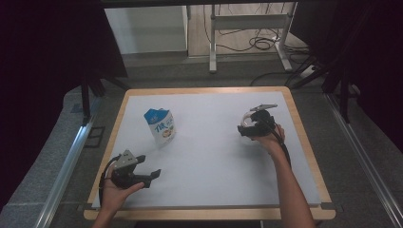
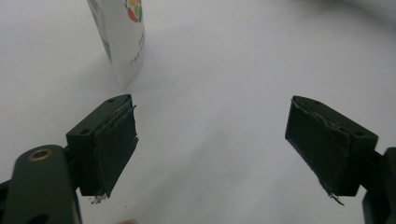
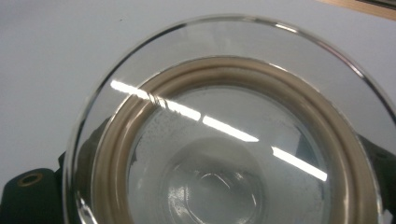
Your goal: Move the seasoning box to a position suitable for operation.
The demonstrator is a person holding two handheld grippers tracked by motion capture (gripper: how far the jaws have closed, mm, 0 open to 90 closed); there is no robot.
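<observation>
Two grippers over white table [image 1: 214,166], right gripper [image 1: 248,127] at far right clamped on clear round glass lid [image 3: 224,135], left gripper [image 1: 151,176] near left, jaws apart, blue-and-white standing pouch [image 1: 160,126] just beyond.

The left gripper [image 2: 212,140] has its two black jaws spread wide apart, with nothing between them. The pads [image 2: 116,149] are worn and frayed at the edges. Beyond the left jaw, a white pouch [image 2: 121,42] with coloured print stands on the white tabletop [image 2: 243,60], apart from the jaw.
</observation>
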